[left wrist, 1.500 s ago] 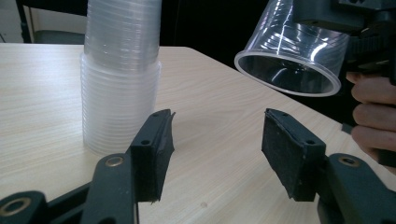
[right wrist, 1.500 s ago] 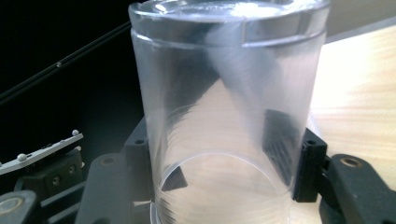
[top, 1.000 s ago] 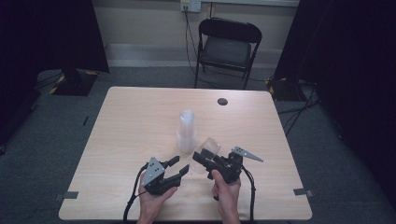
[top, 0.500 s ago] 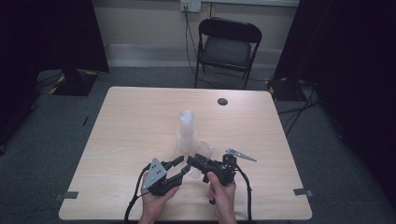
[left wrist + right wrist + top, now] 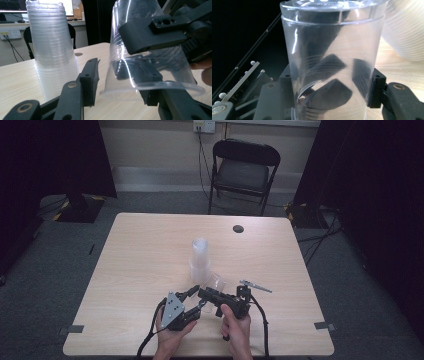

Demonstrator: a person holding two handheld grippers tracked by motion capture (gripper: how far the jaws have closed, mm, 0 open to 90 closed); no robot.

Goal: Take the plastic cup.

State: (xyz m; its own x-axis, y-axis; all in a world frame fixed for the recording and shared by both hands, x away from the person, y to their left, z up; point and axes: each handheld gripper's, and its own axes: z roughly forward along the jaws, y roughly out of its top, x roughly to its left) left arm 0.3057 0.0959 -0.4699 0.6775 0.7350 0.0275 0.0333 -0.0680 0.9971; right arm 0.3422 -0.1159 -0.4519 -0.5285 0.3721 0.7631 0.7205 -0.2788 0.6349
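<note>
A tall stack of clear plastic cups stands near the middle of the table. My right gripper is shut on a single clear cup, pinching its wall near the rim, with the cup's base pointing away from the hand. My left gripper is open just left of it. One of its fingers stays outside the cup, between cup and stack. The other shows dark through the cup's wall; I cannot tell if it is inside the mouth.
The light wooden table carries a small black round disc at the far right. A black folding chair stands behind the table. Grey tape marks sit at the near corners. Both grippers trail cables toward the near edge.
My right gripper has carried the single cup left and slightly toward the person, up to the left gripper. The left gripper has shifted a little to meet it.
</note>
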